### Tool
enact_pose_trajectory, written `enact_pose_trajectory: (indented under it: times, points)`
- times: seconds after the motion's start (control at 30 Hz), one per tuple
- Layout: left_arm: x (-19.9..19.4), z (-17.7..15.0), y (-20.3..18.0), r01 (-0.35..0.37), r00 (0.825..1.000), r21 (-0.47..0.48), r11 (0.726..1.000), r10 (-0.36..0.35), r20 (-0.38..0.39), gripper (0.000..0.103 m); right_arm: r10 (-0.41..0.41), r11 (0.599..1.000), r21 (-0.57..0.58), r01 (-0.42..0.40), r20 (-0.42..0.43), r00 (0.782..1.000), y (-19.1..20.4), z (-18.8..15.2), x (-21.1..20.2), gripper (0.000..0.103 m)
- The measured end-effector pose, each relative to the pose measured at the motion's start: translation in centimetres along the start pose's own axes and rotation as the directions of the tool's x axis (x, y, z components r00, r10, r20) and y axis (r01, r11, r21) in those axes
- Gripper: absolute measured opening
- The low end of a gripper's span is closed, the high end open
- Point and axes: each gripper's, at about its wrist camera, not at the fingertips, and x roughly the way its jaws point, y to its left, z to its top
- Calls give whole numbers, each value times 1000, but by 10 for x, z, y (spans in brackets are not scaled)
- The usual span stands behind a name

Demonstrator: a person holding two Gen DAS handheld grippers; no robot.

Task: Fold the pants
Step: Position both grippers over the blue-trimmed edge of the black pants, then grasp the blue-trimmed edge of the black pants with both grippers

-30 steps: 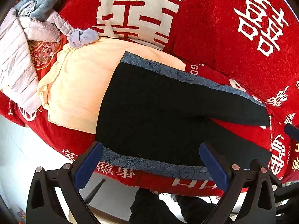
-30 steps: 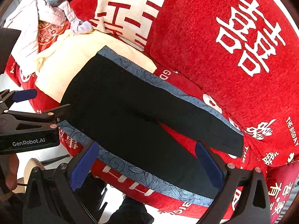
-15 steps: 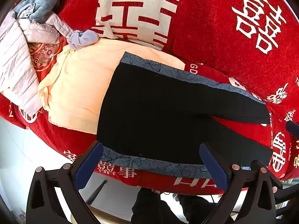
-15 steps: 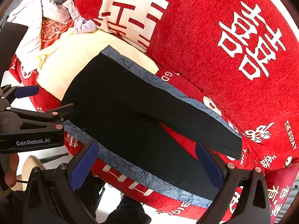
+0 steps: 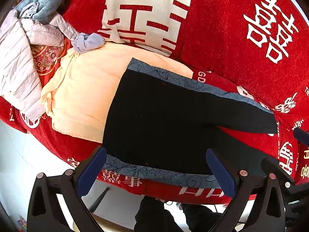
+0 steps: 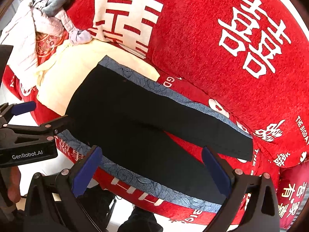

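Black pants (image 5: pixel 173 119) lying flat mid-frame on red sofa cover (image 5: pixel 231 38); left gripper (image 5: pixel 156 170), right gripper (image 6: pixel 152 168) hovering spread, holding nothing.

You get bright, even daylight in both views, with the black pants (image 5: pixel 173 119) swallowing all detail, the pale floor (image 5: pixel 17 154) washed out, straight lines bowed by the fisheye, and dark corners around each round picture.
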Motion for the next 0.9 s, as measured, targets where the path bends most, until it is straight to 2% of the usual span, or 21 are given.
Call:
enact_pose_trajectory:
  times: [0.37, 0.63, 0.77, 0.9]
  points:
    - [28, 16, -10, -30, 998, 31, 999, 32, -53, 103, 35, 997, 74, -32, -44, 998, -11, 6, 29, 103]
    - [80, 40, -21, -87, 990, 36, 996, 91, -111, 103, 94, 992, 92, -88, -57, 994, -56, 20, 89, 103]
    - [121, 53, -29, -113, 984, 49, 992, 119, -136, 103, 141, 989, 42, -139, -40, 989, -75, 35, 134, 103]
    - [158, 64, -35, -122, 978, 59, 991, 131, -164, 103, 214, 974, -80, -210, 36, 976, -86, 57, 179, 103]
